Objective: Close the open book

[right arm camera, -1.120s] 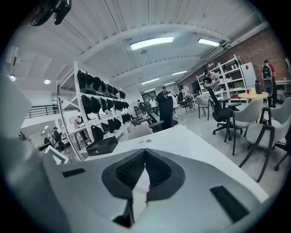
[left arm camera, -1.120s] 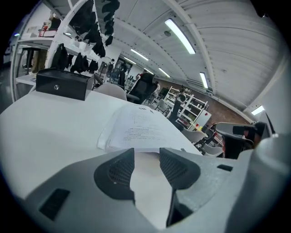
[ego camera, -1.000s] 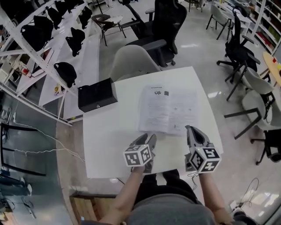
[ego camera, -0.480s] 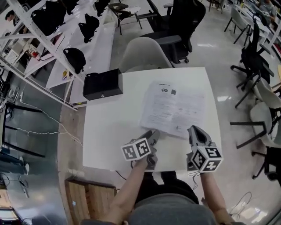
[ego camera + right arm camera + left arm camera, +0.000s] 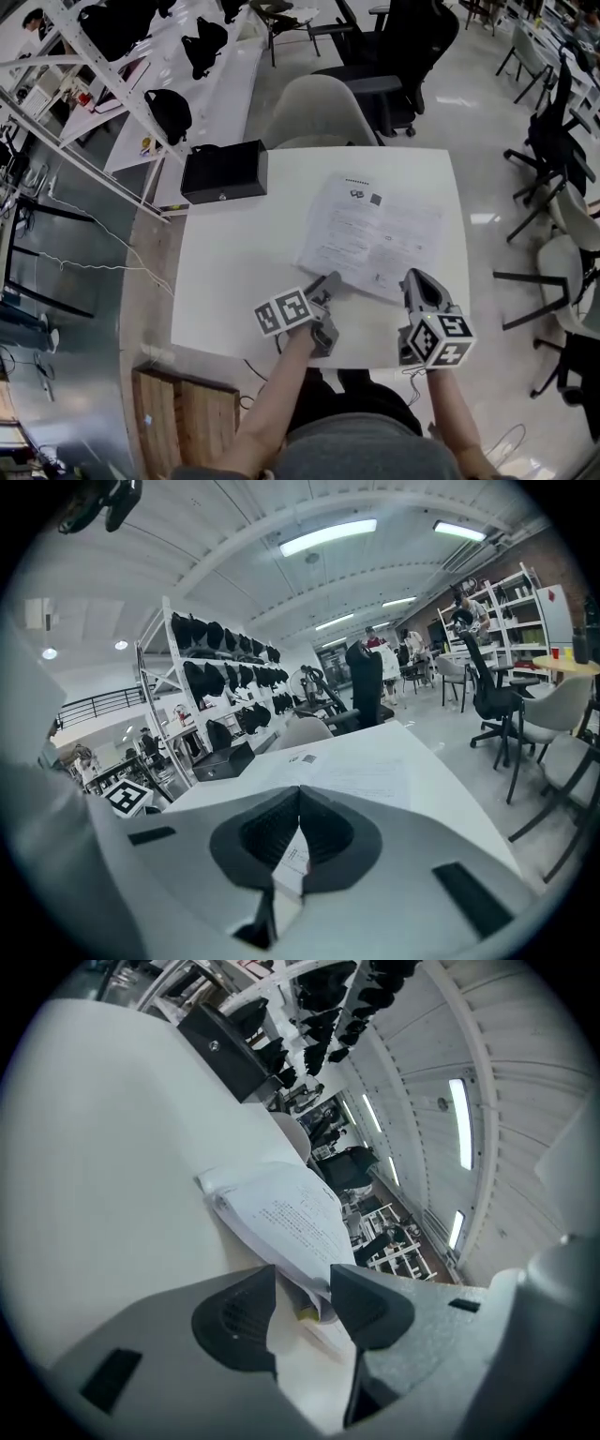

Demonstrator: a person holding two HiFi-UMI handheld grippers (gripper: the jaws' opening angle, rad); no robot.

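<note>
The open book (image 5: pixel 375 234) lies flat on the white table (image 5: pixel 234 272), its printed pages facing up. My left gripper (image 5: pixel 330 286) is at the book's near left corner, rolled onto its side. In the left gripper view the left gripper (image 5: pixel 302 1283) is open. Its jaws have just been opening a little further, and the book (image 5: pixel 291 1213) has its corner lying between them, unpressed. My right gripper (image 5: pixel 410 278) rests at the book's near right edge. In the right gripper view the right gripper (image 5: pixel 300 794) has its tips touching, with the book (image 5: pixel 356 775) spread just beyond.
A black box (image 5: pixel 223 172) stands at the table's far left corner. A grey chair (image 5: pixel 319 112) is tucked in at the far side, with a black office chair (image 5: pixel 403 47) behind it. White shelves holding black bags (image 5: pixel 169 108) run along the left.
The left gripper has rolled so its marker cube tips to the left, and its tips have come up to the book's near left corner. The right gripper has hardly moved.
</note>
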